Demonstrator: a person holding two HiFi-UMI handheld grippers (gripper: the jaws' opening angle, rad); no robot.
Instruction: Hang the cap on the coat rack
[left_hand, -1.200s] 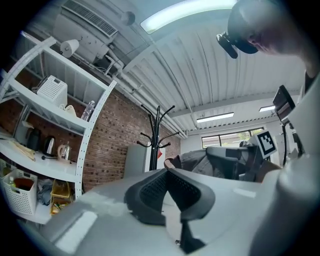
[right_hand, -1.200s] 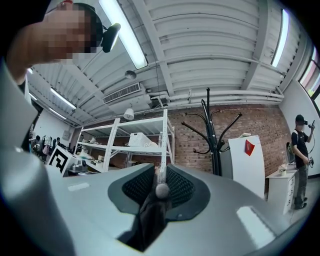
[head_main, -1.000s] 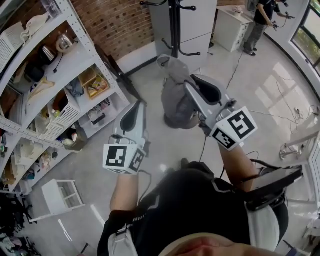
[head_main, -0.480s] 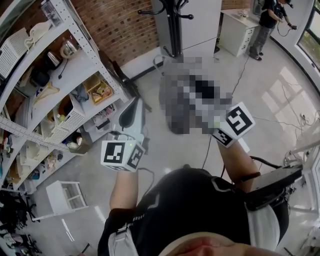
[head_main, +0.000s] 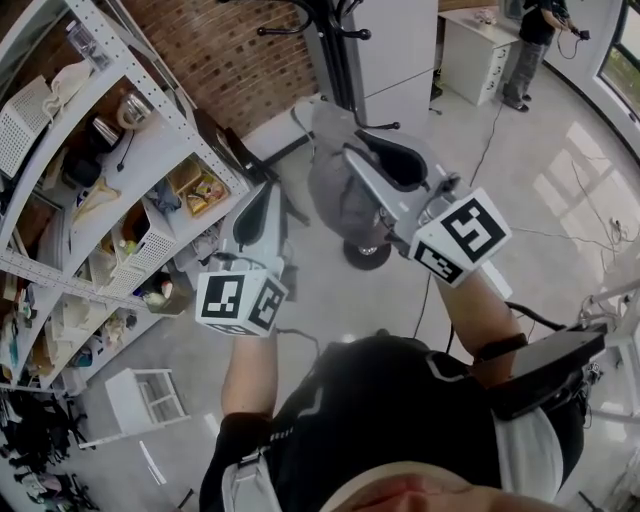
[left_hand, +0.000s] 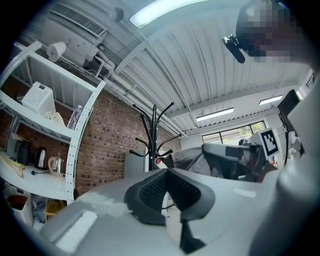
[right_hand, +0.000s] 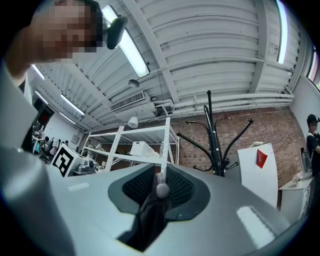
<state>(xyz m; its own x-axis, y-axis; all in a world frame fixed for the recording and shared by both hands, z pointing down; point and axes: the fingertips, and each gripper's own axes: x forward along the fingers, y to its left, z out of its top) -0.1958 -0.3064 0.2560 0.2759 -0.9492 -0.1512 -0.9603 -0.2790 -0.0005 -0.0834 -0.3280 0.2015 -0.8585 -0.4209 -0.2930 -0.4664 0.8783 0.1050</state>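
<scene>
A grey cap (head_main: 335, 175) hangs from my right gripper (head_main: 352, 152), whose jaws are shut on its fabric. In the right gripper view the cap's crown and button (right_hand: 161, 190) sit pinched between the pads. The black coat rack (head_main: 332, 30) stands just beyond the cap, with its round base (head_main: 366, 255) on the floor below and its curved hooks (right_hand: 215, 142) ahead and slightly right of the jaws. My left gripper (head_main: 264, 200) is to the left, lower, shut with nothing in it. From there the coat rack (left_hand: 152, 135) and the cap (left_hand: 192, 157) show ahead.
White metal shelving (head_main: 120, 170) with kettles, baskets and boxes fills the left side. A white cabinet (head_main: 395, 50) stands behind the rack. A person (head_main: 530, 40) stands by a white desk (head_main: 470, 55) at the far right. Cables (head_main: 480, 120) cross the floor, and a small white crate (head_main: 145, 395) sits at lower left.
The right gripper and the cap have risen slightly and come closer to the coat rack. The left gripper has stayed in about the same place.
</scene>
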